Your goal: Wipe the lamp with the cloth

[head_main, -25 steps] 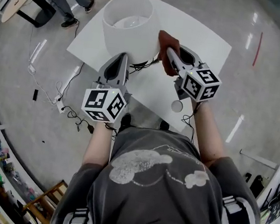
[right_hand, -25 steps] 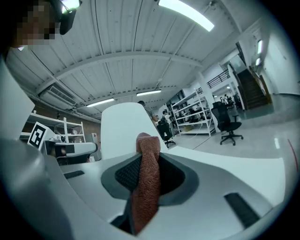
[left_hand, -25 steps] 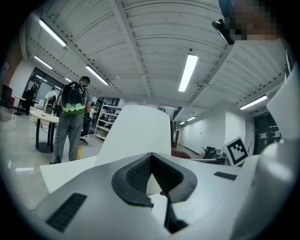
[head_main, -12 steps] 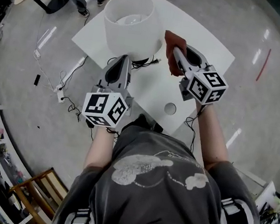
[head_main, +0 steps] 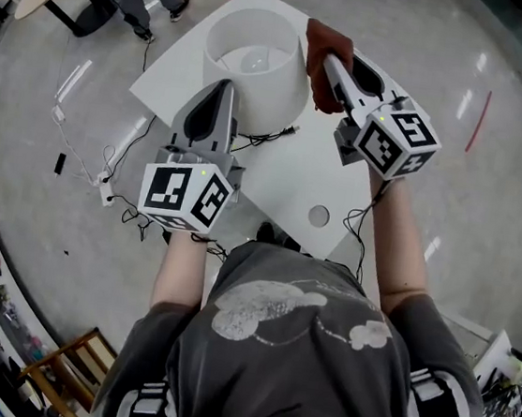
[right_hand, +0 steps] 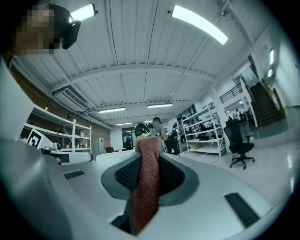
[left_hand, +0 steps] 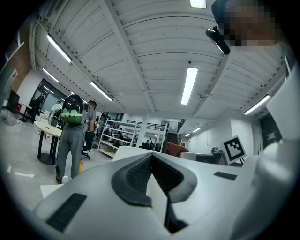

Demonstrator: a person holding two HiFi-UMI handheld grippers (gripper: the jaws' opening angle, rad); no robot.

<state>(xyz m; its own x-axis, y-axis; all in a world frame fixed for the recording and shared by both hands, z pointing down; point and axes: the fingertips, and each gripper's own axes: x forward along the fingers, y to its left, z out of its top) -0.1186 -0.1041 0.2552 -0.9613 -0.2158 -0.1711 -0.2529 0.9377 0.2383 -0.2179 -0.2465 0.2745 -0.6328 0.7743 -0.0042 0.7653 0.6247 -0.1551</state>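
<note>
Over the last second we raised the right tongs (head_main: 324, 61), clamped on the rust cloth (head_main: 320, 38), from low beside the lamp (head_main: 259, 70) to its shade's top rim, so wiping seemed about to start. The left tongs (head_main: 223, 90), closed and empty, lay by the shade. The lamp stood near the tabletop's (head_main: 292, 183) far-left corner, with bare room to its right.

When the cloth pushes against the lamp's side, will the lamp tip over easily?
Possibly: the lamp has a tall, wide shade, so a high sideways push may tip it. The shade looks thin, probably light and dentable. The cloth looks soft and should yield first.
</note>
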